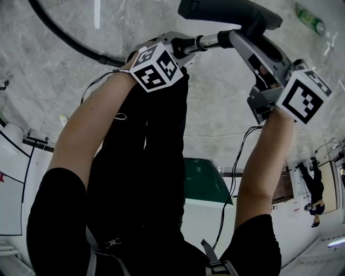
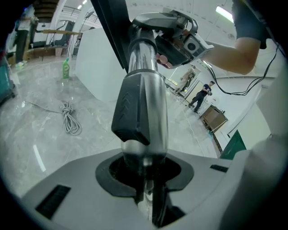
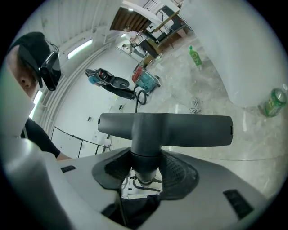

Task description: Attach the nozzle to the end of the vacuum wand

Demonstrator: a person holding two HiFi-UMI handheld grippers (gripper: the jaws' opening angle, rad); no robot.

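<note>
At the top of the head view the left gripper (image 1: 183, 47) is clenched on the chrome wand (image 1: 207, 41). The right gripper (image 1: 240, 43) grasps the neck of the dark T-shaped nozzle (image 1: 226, 11), which meets the wand's end at upper centre. A skewed neck would likely jam or sit half-seated, and a slack right grip could let the nozzle twist or drop.

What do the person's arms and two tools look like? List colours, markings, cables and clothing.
Left tool and right tool: grey bodies, each carrying a white cube with black square markers. Thin black cables trail from each. The person wears black short sleeves.
</note>
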